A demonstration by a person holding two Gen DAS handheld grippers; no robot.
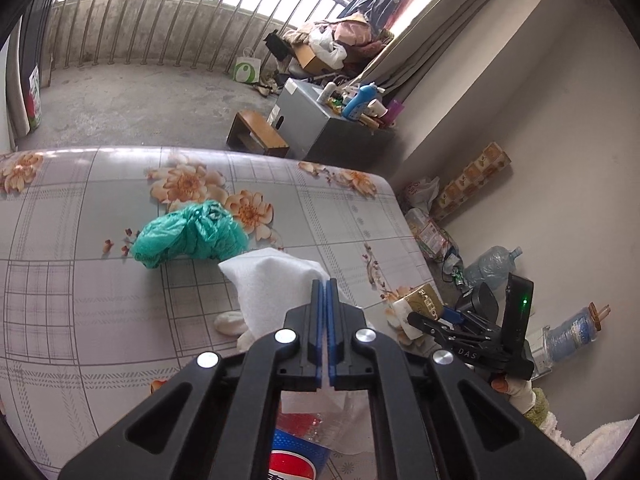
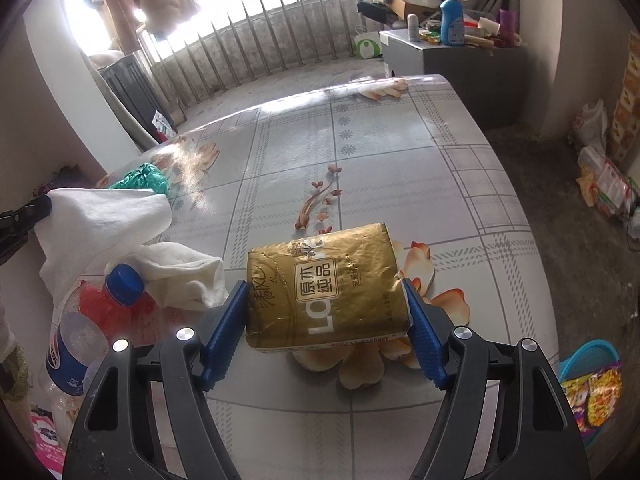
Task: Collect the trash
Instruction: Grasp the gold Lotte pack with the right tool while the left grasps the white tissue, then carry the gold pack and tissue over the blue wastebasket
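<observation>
Grey checked worktop (image 2: 360,152) with orange flowers, teal plastic bag (image 1: 188,234), white cloth (image 1: 272,284), gold tissue pack (image 2: 326,286), blue-capped bottle (image 2: 86,328).

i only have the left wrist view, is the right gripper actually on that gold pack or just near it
Observer: On it. The right wrist view shows the right gripper with its fingers pressed against both sides of the gold tissue pack.
Operator: ok and the pepsi label low in my view, whats that
Observer: A clear plastic bottle lying on its side, its blue cap on.
Operator: anywhere to dump stuff
Observer: A blue basket sits low beside the table, with colourful wrappers in it.
</observation>
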